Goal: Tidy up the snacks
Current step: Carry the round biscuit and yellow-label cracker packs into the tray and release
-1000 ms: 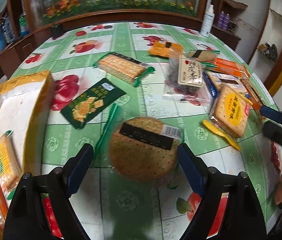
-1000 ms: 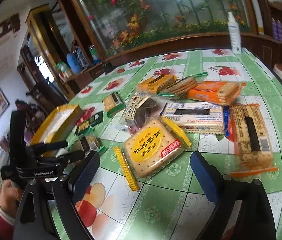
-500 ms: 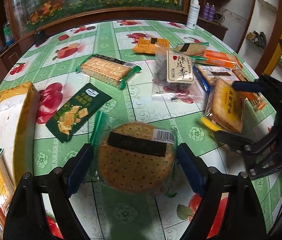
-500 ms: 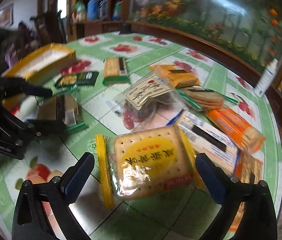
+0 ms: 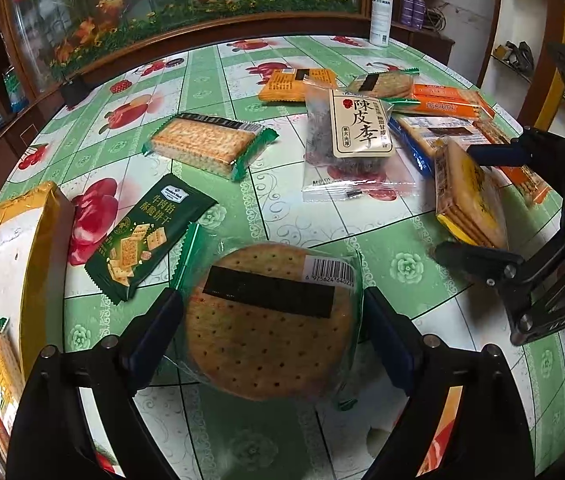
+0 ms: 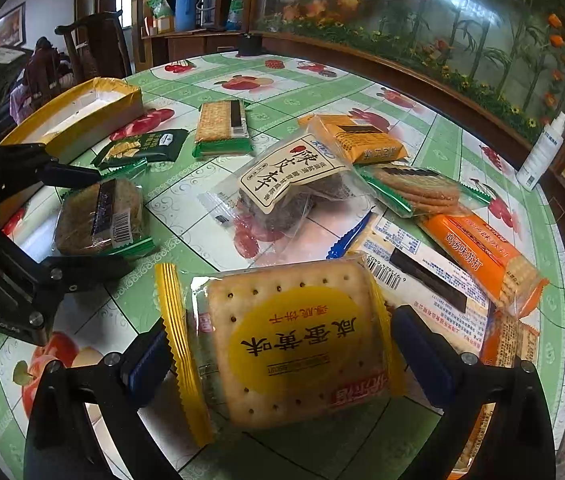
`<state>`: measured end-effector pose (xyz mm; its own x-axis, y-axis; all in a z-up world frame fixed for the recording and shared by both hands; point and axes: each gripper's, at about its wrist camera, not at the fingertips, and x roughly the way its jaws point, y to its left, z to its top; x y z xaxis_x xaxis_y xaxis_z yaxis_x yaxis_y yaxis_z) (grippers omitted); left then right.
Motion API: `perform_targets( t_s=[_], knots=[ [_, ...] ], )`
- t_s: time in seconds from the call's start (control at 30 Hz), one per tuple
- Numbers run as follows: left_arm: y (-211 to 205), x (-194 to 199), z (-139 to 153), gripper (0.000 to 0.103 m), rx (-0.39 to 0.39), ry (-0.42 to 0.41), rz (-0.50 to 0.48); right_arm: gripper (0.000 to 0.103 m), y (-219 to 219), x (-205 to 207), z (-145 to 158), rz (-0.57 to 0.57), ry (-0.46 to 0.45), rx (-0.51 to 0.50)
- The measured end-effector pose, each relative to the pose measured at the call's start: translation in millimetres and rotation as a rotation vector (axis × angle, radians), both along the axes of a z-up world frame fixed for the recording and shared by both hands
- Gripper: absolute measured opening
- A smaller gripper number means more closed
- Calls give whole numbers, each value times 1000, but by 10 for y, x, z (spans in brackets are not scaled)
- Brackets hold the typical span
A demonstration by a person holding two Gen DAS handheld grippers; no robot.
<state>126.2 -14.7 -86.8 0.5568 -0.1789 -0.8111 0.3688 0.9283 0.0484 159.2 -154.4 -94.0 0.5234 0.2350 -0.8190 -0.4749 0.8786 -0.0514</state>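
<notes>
Straddling round cracker pack, left hand-held gripper widening, contact unclear; right likewise.

Round brown cracker pack with a black strip lies flat near the desk's near edge. Square yellow-label cracker pack lies toward the right edge. Green biscuit packet, long cracker pack, plum bag sit mid-desk. Yellow box at left edge.
</notes>
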Motion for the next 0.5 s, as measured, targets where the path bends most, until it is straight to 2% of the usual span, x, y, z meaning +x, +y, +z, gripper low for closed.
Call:
perform_targets(
  t_s=[0.1,0.17,0.3,0.4,0.5],
  knots=[
    [-4,-1,-3,90,-5,-5,8,97,-40,1,17,-8,5,30],
    [-9,-11,-2,88,-7,-8,18,91,-72,-2,29,-13,11,52],
    [11,-63,18,78,-28,-13,36,86,-127,-4,49,-18,25,104],
    [28,-92,31,77,-45,-15,62,84,-149,-14,68,-23,31,137],
    [43,-140,54,77,-56,-28,98,78,-168,-51,120,-30,27,171]
  ],
)
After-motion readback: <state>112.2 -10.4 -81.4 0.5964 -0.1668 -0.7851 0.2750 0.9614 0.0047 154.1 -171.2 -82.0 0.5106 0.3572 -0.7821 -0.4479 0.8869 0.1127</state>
